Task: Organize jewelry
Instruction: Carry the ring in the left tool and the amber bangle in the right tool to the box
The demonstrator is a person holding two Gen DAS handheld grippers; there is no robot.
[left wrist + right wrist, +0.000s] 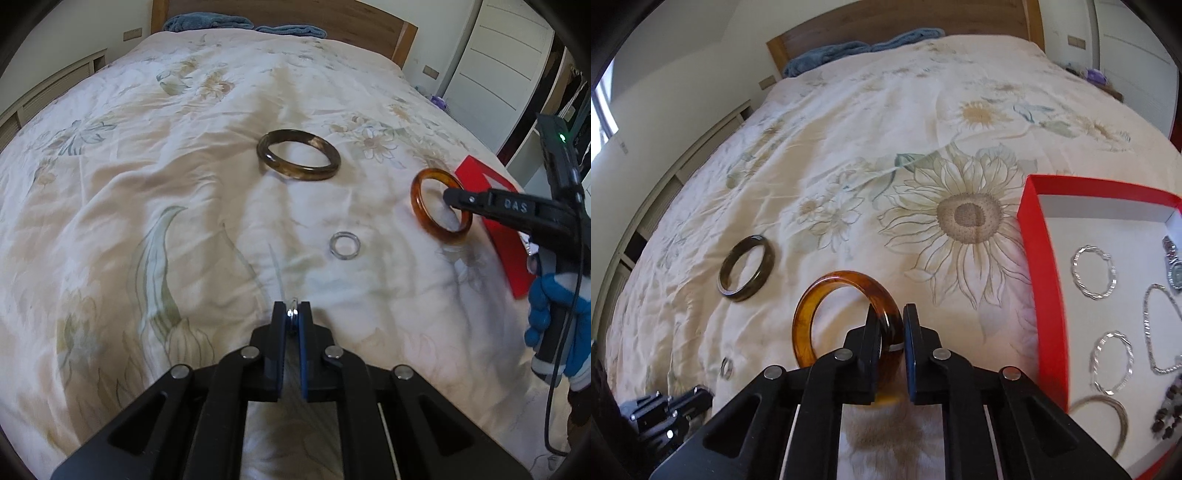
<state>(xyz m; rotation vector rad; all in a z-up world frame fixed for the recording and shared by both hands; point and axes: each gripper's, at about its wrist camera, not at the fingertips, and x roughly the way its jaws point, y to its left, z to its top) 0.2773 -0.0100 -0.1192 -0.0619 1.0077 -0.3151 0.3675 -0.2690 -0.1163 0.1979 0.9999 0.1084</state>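
Observation:
My left gripper (294, 314) is shut on a small silver ring (294, 313), held edge-up between the blue pads just above the quilt. My right gripper (891, 326) is shut on the rim of an amber bangle (812, 310), which tilts up from the quilt. In the left wrist view that bangle (421, 206) hangs from the right gripper (455, 205) beside the red box (506, 240). A dark olive-brown bangle (297, 155) (748, 267) lies flat further up the bed. A small clear ring (345, 246) (727, 367) lies between the two grippers.
The red box (1045, 280) has a white inside holding silver bracelets (1093, 271), a chain (1161, 332), a watch and dark beads. A blue-gloved hand (546, 314) holds the right tool. Floral quilt (960, 147) covers the bed; blue towels (207, 22) lie by the wooden headboard.

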